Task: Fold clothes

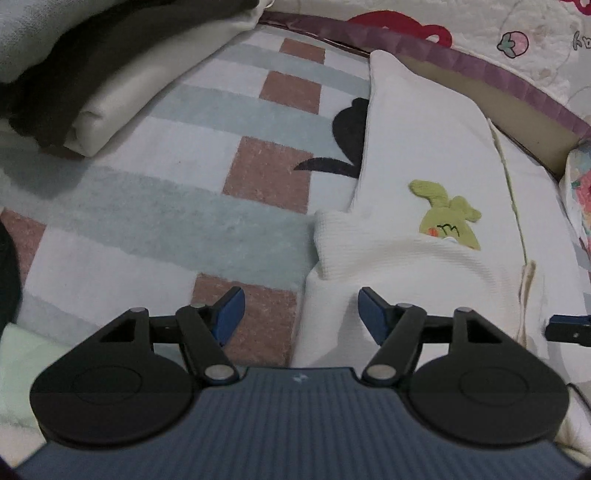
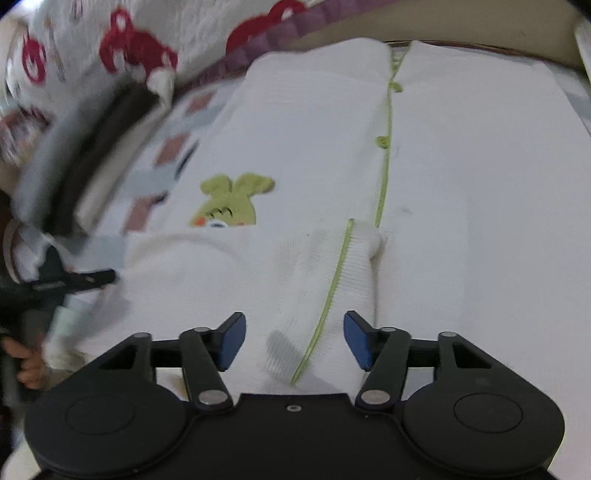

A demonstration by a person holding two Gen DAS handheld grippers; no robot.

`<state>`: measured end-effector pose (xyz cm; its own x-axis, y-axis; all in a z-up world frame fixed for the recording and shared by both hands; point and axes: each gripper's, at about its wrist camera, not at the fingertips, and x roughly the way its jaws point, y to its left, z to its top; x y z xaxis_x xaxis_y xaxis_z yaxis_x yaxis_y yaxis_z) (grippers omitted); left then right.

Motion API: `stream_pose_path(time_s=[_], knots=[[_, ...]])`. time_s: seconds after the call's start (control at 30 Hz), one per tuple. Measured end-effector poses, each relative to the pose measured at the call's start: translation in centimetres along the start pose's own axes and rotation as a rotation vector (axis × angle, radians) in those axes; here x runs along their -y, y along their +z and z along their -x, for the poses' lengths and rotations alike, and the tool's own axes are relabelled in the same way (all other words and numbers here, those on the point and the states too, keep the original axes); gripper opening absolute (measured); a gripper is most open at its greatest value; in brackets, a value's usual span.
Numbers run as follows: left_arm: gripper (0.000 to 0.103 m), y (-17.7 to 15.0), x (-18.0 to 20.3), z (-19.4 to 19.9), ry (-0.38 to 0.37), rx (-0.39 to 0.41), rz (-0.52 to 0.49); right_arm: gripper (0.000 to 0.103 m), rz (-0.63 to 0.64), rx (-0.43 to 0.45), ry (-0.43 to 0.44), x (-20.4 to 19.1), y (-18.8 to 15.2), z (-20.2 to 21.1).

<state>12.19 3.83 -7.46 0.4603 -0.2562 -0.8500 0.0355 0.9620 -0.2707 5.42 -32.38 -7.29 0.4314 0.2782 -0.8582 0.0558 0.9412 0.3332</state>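
Note:
A white knitted cardigan (image 1: 424, 155) with green trim and a green rabbit patch (image 1: 448, 218) lies flat on the striped blanket, one sleeve folded across its lower part. My left gripper (image 1: 301, 314) hovers open over the garment's left edge, nothing between its blue pads. In the right wrist view the same cardigan (image 2: 314, 122) fills the frame, its rabbit patch (image 2: 231, 201) left of centre. My right gripper (image 2: 294, 339) stands open above the green-edged front band (image 2: 332, 288), not pressing on it. The left gripper's fingers (image 2: 79, 280) show at the left edge there.
A stack of folded clothes (image 1: 85, 74), grey, dark and cream, sits at the upper left on the blanket (image 1: 166, 206). A purple-edged cushion border (image 1: 480, 70) and a white quilt with red prints (image 1: 461, 22) run along the back. A hand (image 2: 27, 365) grips the other handle.

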Motion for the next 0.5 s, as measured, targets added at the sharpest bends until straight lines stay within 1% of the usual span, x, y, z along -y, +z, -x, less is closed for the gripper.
stream_pose_path(time_s=[0.13, 0.17, 0.23, 0.27, 0.3, 0.37, 0.43, 0.5], knots=[[0.067, 0.0, 1.0, -0.9, -0.026, -0.011, -0.050, 0.067, -0.005, -0.044, -0.025, -0.8, -0.3, -2.6], [0.067, 0.1, 1.2, -1.1, -0.031, -0.012, -0.066, 0.066, 0.023, -0.031, -0.045, -1.0, -0.6, -2.8], [0.067, -0.2, 1.2, -0.8, -0.039, -0.008, -0.072, 0.038, 0.104, 0.012, -0.096, -1.6, -1.3, -2.9], [0.067, -0.4, 1.2, -0.6, -0.044, -0.005, -0.075, 0.011, 0.117, 0.032, -0.117, -1.4, -1.5, -2.5], [0.067, -0.4, 1.2, -0.5, -0.047, -0.002, -0.072, 0.009, 0.120, 0.051, -0.137, -1.1, -1.7, -2.1], [0.067, -0.4, 1.1, -0.4, -0.052, 0.005, -0.064, 0.008, 0.076, 0.108, -0.129, 0.2, -1.9, -0.1], [0.067, -0.3, 1.0, -0.2, -0.060, 0.013, -0.056, 0.008, 0.067, 0.150, -0.170, 1.1, -2.3, 2.0], [0.067, -0.2, 1.1, -0.2, -0.069, 0.017, -0.056, 0.008, 0.060, 0.172, -0.215, 2.1, -2.7, 4.3]])
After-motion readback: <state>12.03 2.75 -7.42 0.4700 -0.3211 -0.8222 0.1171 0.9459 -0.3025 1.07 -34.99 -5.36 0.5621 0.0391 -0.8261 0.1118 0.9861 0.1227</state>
